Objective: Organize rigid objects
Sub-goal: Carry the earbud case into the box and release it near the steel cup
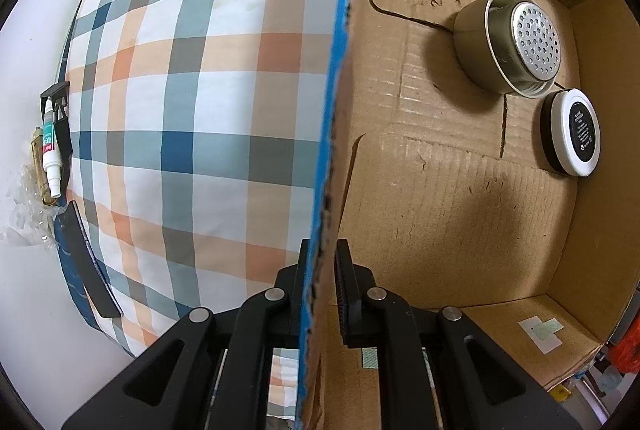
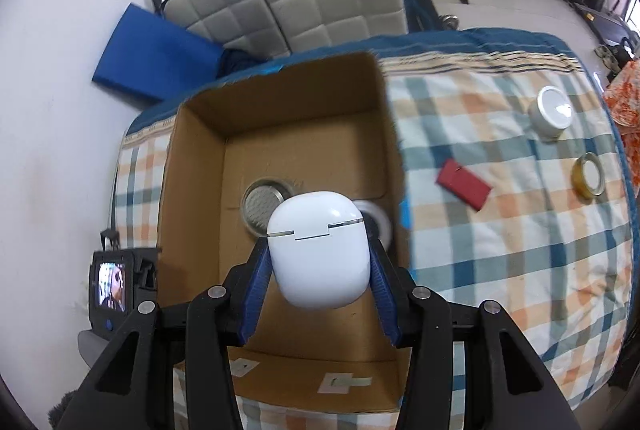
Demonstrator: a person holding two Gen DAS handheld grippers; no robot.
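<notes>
Left wrist camera sits tight against the cardboard box [image 1: 460, 189] wall, peering along it. Right wrist camera looks down from above. Both catch the box's floor and checked bedspread [image 2: 500, 230].

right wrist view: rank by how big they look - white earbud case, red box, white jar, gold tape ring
1. white earbud case, though it sits closest to the camera in the right gripper
2. red box
3. white jar and gold tape ring look about alike

No text is proving legible: small white lettering is showing on the black lid of the round tin [image 1: 573, 132] at three o'clock, and print on the white tube [image 1: 51, 145] at nine o'clock, both too small.
</notes>
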